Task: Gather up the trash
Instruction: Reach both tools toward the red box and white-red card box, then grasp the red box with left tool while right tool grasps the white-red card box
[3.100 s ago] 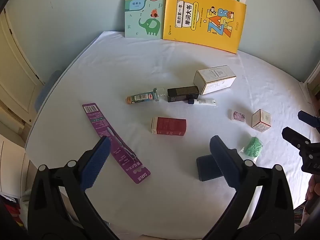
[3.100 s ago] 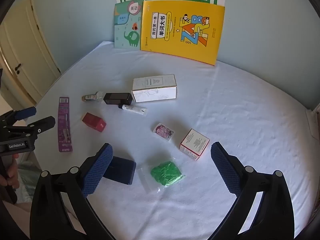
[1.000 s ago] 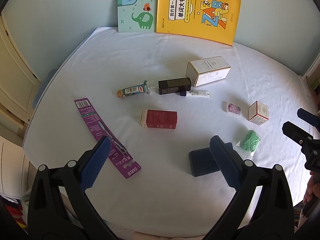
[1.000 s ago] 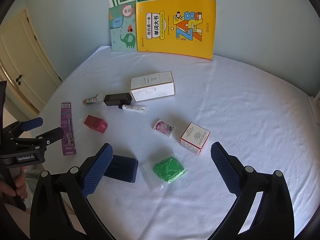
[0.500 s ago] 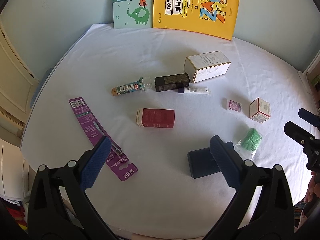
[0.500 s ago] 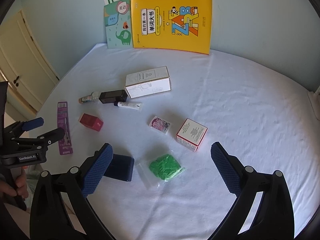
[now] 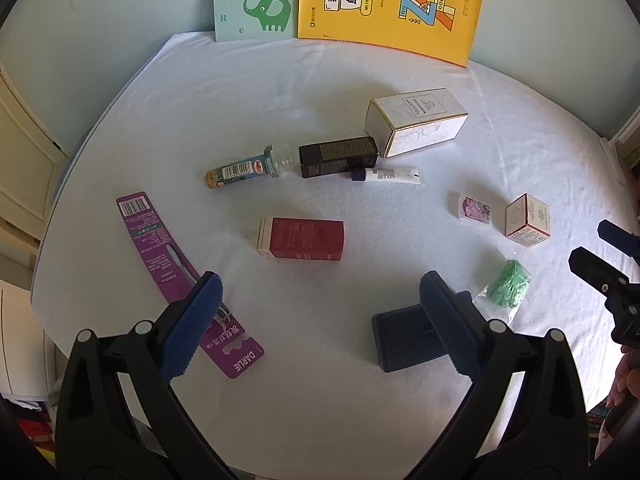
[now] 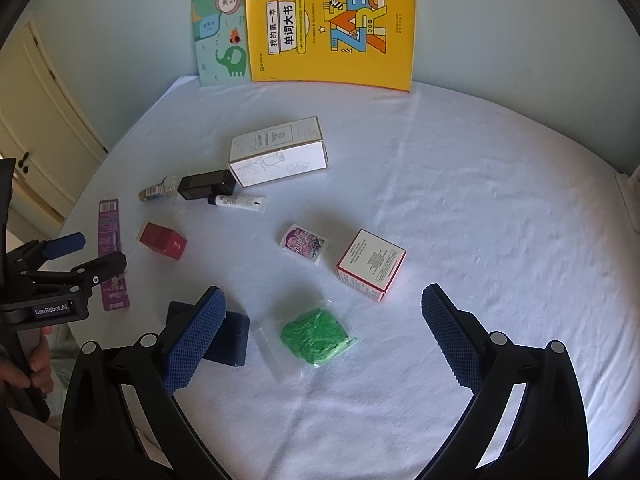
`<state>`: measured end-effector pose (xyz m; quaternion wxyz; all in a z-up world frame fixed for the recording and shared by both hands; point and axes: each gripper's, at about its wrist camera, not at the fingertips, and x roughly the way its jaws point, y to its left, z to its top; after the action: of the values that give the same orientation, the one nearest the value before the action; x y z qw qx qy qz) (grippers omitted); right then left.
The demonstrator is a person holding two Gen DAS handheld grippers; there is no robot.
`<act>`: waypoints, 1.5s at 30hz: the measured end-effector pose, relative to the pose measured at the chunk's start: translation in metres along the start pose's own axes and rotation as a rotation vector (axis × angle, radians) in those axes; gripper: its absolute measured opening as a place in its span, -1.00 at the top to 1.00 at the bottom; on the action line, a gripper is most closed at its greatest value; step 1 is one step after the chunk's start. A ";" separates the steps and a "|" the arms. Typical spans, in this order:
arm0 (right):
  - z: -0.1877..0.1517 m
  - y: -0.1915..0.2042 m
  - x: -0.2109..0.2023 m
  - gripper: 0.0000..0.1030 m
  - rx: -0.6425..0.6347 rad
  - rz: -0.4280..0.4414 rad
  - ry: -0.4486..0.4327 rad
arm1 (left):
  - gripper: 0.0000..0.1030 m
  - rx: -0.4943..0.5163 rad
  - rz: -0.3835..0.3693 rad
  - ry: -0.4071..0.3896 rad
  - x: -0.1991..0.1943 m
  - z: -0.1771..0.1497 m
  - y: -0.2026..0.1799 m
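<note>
Trash lies scattered on a white-clothed table point(image 7: 360, 420). A purple toothbrush card point(image 7: 168, 264), a red box point(image 7: 304, 239), a small bottle point(image 7: 244, 168), a black box point(image 7: 338, 156), a white tube point(image 7: 392, 175), a white carton point(image 7: 416, 120), a small sachet point(image 7: 474, 208), a pink-white cube box point(image 7: 528, 220), a green-filled clear bag point(image 8: 316, 336) and a dark blue box point(image 8: 228, 340). My left gripper point(image 7: 320, 320) is open and empty above the near edge, over the red box area. My right gripper point(image 8: 320, 332) is open and empty, hovering over the green bag.
A yellow book point(image 7: 392, 4) and a teal elephant book point(image 7: 256, 0) lean against the back wall. A cream door point(image 8: 44, 128) stands at the left. The right half of the table point(image 8: 500, 200) carries nothing but cloth.
Both grippers have moved slightly forward and lower over the table, so the objects sit larger and lower in view. Both stay open; nothing was taken hold of.
</note>
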<state>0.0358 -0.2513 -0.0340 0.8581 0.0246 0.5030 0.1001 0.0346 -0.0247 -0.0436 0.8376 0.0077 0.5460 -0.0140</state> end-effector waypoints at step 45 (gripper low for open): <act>0.021 -0.031 0.100 -0.11 0.087 -0.057 0.209 | -0.31 0.011 -0.036 0.167 0.100 0.023 0.023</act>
<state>0.1062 -0.2603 -0.1137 0.8017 0.0368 0.5940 0.0557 0.0969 -0.0040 -0.1263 0.7887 0.0036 0.6140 -0.0311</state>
